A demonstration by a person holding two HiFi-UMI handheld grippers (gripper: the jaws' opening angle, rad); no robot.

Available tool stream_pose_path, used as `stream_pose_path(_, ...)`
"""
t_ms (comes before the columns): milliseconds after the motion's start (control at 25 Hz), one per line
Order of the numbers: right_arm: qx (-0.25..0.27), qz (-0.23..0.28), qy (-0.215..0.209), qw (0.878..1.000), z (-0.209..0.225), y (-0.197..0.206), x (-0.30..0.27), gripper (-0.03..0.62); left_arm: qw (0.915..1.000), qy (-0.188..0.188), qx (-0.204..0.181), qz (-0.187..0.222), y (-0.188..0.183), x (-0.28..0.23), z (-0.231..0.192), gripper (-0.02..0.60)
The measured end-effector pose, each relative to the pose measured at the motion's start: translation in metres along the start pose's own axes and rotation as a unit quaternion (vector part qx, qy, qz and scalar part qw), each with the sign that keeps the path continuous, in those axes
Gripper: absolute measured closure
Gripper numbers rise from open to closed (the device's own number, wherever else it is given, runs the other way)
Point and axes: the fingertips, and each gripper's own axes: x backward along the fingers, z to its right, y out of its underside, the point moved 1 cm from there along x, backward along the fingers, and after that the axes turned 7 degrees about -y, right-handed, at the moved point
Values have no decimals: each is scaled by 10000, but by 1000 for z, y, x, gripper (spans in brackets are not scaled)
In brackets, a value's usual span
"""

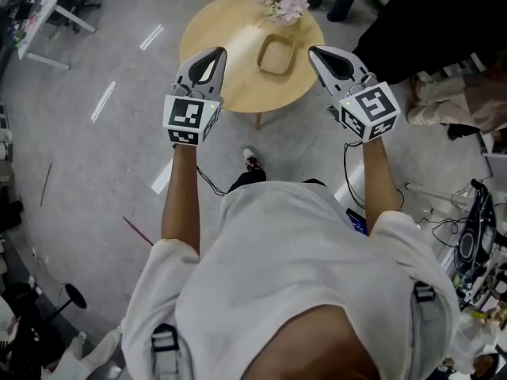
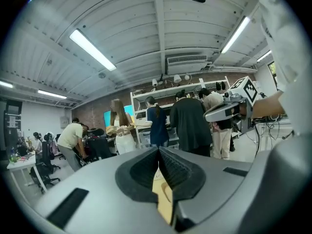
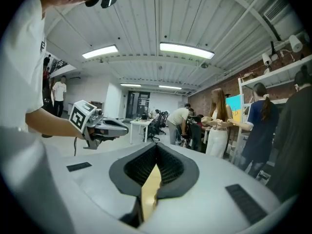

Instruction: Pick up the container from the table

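Head view, container: the shallow wooden container [image 1: 276, 55] sits on the round table [image 1: 230, 81], between the tips of the left gripper [image 1: 212, 56] and the right gripper [image 1: 321, 56], touching neither.
Head view, handling: likely light, stiff and smooth; the raised rim on opposite sides looks the best hold.
Left gripper view, jaws: pressed together, nothing between them.
Right gripper view, jaws: also together, empty.

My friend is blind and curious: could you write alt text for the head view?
Seen from above, a person in a white shirt holds out the left gripper and right gripper, jaws shut, toward a round wooden table bearing an empty shallow container and pink flowers.
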Motion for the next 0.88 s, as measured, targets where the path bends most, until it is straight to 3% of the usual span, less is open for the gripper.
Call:
stream_pose_path(320,71,-672,-132,9976,24,41,-80,577,9982,160,339,-460,59,-47,-41,566)
stream_pose_path(520,69,-1023,-602,9929,38,75,-113,520,9948,-83,461,-899,93,-64,-48,566)
stream_pose_path(680,358,-1671,-1055,9796,44,129,-140,480,9883,-371,784,-1254,122,-72,-42,566)
stream_pose_path(880,520,-2503,-1717,9514,39,216,-167,451,9785,-617,1103,-1629,155,-70,-26,566)
